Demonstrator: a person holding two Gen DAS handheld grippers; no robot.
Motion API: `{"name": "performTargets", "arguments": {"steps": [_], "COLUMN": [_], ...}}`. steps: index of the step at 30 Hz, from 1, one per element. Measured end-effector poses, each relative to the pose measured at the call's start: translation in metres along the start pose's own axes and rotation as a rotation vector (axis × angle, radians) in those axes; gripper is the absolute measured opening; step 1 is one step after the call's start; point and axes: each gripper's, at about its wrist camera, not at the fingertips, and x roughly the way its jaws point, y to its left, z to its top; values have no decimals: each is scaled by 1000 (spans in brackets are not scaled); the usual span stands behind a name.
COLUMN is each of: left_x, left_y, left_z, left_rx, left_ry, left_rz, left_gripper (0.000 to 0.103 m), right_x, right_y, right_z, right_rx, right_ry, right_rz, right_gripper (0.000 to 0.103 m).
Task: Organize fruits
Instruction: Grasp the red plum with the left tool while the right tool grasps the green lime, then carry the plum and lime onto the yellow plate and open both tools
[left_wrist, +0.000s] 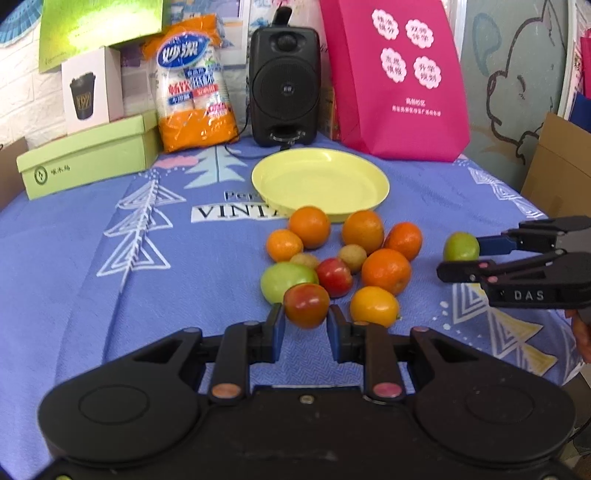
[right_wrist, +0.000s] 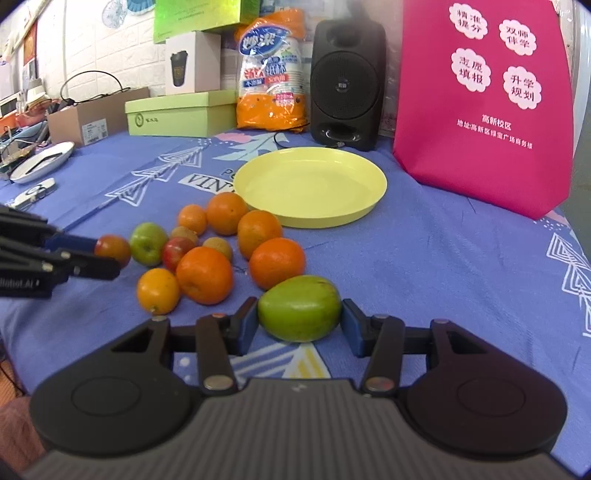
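A pile of fruit lies on the blue cloth in front of an empty yellow plate (left_wrist: 320, 181) (right_wrist: 310, 184): several oranges (left_wrist: 386, 270) (right_wrist: 204, 274), green apples, red apples and small brown fruits. My left gripper (left_wrist: 306, 320) (right_wrist: 110, 258) is shut on a red-green apple (left_wrist: 306, 305) (right_wrist: 112, 249) at the near edge of the pile. My right gripper (right_wrist: 300, 324) (left_wrist: 460, 258) is shut on a green apple (right_wrist: 299, 308) (left_wrist: 461, 246), to the right of the pile.
Along the back stand a green shoe box (left_wrist: 88, 155), a white cup box (left_wrist: 92, 88), an orange pack of paper cups (left_wrist: 195, 85), a black speaker (left_wrist: 284, 85) and a pink bag (left_wrist: 402, 77). A cardboard box (left_wrist: 557, 166) is at the right edge.
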Motion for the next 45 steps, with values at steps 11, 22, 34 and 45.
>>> {"name": "performTargets", "arguments": {"steps": [11,22,34,45], "left_x": [-1,93,193,139], "left_y": [0,-1,15,16], "left_z": [28,118,136,134], "left_rx": [30,67,37,77], "left_ry": [-33,-26,125,7], "left_rz": [-21,-21,14,82], "left_gripper": [24,24,25,66], "right_x": [-9,65,133,131], "right_y": [-3,-19,-25,-27], "right_z": [17,100,111,112], "right_rx": [-26,-46,-23,-17], "right_ry": [-43,-53,45,36], "right_rz": [10,-16,-15,-38], "right_gripper": [47,47,47,50]}}
